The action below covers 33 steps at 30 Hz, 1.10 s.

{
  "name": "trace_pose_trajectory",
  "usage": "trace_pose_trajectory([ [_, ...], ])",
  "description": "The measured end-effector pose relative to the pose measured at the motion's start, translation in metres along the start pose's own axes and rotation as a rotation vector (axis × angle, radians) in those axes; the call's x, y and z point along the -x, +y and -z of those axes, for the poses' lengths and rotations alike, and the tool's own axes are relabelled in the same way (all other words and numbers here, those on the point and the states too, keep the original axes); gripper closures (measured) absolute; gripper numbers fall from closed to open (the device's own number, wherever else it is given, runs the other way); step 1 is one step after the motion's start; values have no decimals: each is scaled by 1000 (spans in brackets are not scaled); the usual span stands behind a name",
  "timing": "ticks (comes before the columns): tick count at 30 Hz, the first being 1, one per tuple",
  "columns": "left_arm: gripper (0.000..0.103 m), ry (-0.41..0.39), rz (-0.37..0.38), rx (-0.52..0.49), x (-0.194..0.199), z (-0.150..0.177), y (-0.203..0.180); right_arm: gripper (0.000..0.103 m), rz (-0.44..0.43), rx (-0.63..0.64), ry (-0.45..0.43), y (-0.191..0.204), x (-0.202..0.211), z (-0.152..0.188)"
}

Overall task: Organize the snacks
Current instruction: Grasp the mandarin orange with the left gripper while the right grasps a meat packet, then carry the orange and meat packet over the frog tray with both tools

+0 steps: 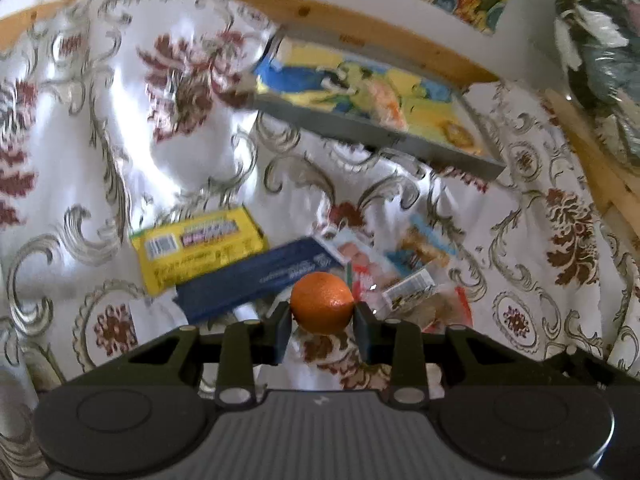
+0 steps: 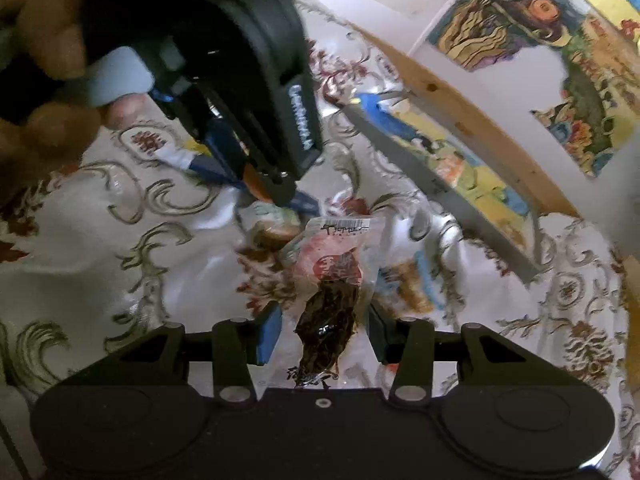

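Snacks (image 1: 202, 248) scattered on the floral tablecloth (image 1: 120, 128), near a grey tray (image 1: 372, 130) with a colourful printed base. Orange (image 1: 322, 308) clamped between the left gripper (image 1: 323, 320) pads, above the pile. Clear packet of dark dried food (image 2: 328, 304) between the right gripper (image 2: 324, 332) pads; contact impossible to confirm.
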<state>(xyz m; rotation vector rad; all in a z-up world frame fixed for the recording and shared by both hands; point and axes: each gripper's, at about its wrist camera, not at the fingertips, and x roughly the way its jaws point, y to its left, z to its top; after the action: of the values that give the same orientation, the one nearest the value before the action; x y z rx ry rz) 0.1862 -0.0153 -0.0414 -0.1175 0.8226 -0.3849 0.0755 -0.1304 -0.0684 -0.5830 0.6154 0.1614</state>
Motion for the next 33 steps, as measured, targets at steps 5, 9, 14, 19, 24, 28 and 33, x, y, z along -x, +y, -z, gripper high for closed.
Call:
trace_pose_trajectory([
  [5,66,-62,5,-33,8,0,-6,56,44,41,-68,-8,6,-3],
  [9,66,-101,16,-23,12,0,-5,56,88,103,-133,-16,8,-7],
  [14,66,-145,20,-11,15,-3,-4,56,146,117,-194,-40,1,-15],
  [19,66,-231,21,-4,12,-26,-6,56,204,53,-242,-74,-22,-25],
  [24,66,-293,-3,-11,-7,-61,-21,56,266,-102,-320,-114,-44,-34],
  [28,66,-311,-14,-12,-30,-92,-40,55,324,-178,-391,-140,-61,-41],
  [33,66,-315,-45,-36,-61,-123,-63,55,358,-248,-415,-169,-84,-47],
])
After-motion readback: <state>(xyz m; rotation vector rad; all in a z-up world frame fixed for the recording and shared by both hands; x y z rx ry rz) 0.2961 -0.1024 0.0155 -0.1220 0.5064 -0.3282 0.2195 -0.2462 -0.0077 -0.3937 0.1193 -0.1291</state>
